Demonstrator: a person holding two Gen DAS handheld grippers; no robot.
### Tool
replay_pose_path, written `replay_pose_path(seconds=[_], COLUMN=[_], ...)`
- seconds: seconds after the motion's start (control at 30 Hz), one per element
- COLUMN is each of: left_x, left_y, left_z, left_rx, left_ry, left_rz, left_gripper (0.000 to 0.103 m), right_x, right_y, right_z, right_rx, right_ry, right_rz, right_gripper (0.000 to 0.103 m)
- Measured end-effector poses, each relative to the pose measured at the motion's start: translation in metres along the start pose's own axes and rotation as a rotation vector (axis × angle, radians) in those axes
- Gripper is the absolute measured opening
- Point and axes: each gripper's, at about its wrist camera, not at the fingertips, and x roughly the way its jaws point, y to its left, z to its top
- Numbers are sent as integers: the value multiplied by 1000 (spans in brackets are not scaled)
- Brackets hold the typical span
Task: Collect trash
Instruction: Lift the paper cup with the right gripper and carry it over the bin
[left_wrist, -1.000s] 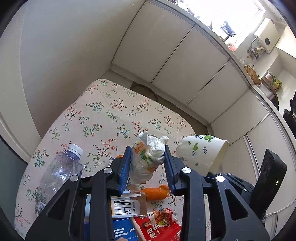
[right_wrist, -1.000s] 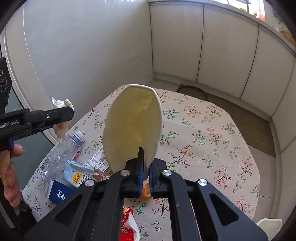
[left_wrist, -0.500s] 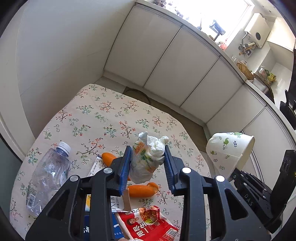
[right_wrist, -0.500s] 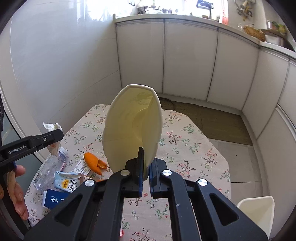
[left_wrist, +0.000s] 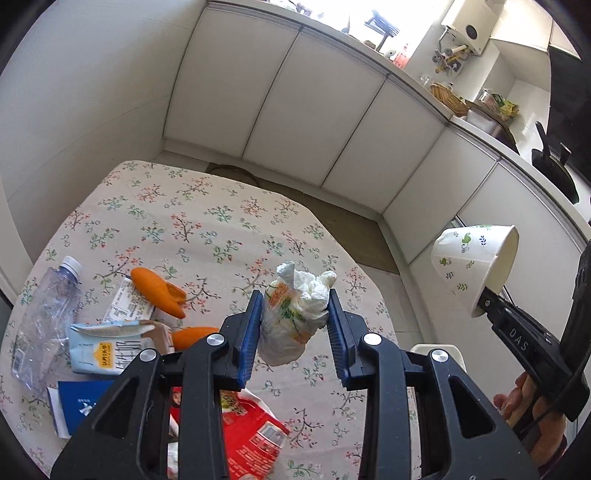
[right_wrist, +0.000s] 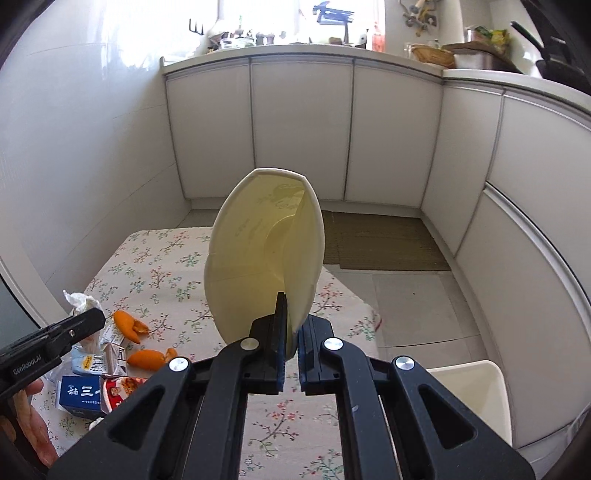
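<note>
My left gripper (left_wrist: 293, 304) is shut on a crumpled white tissue wad (left_wrist: 295, 317) with orange and green print, held above the floral table (left_wrist: 207, 229). My right gripper (right_wrist: 290, 321) is shut on the rim of a white paper cup (right_wrist: 258, 258), held on its side with its mouth towards the camera; the cup also shows in the left wrist view (left_wrist: 472, 266). Loose trash lies on the table: orange peels (left_wrist: 159, 291), a clear plastic bottle (left_wrist: 44, 314), a light blue carton (left_wrist: 107, 347), a dark blue box (left_wrist: 77, 406), a red wrapper (left_wrist: 255, 435).
A white bin (right_wrist: 476, 398) stands on the floor to the right of the table, its rim also in the left wrist view (left_wrist: 439, 350). White cabinets (right_wrist: 303, 129) ring the room. A brown mat (right_wrist: 384, 240) lies on the floor behind the table.
Both grippers have risen and drawn back from the table while keeping their loads. The right gripper with the cup has swung right, bringing the white bin into view.
</note>
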Motion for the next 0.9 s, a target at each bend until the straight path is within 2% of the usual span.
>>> replay_pose_path(seconds=[0.37,0.63,0.9], left_x=[16,26,36], left_y=[-70,-120,-164], left_z=[-29,-51,-71], left_rx=[84,159,228], left_ry=[57,90,118], left_rz=[-75,-111,-136], left_gripper=[32,32,32], right_x=[-29,-41,-46], right_y=[-94,-163,-212], right_z=[-17,-43,-66], right_rx=[131,255,344], right_ry=[3,55,100], right_rz=[-126,-224,-278], right_gripper=[5,5,5])
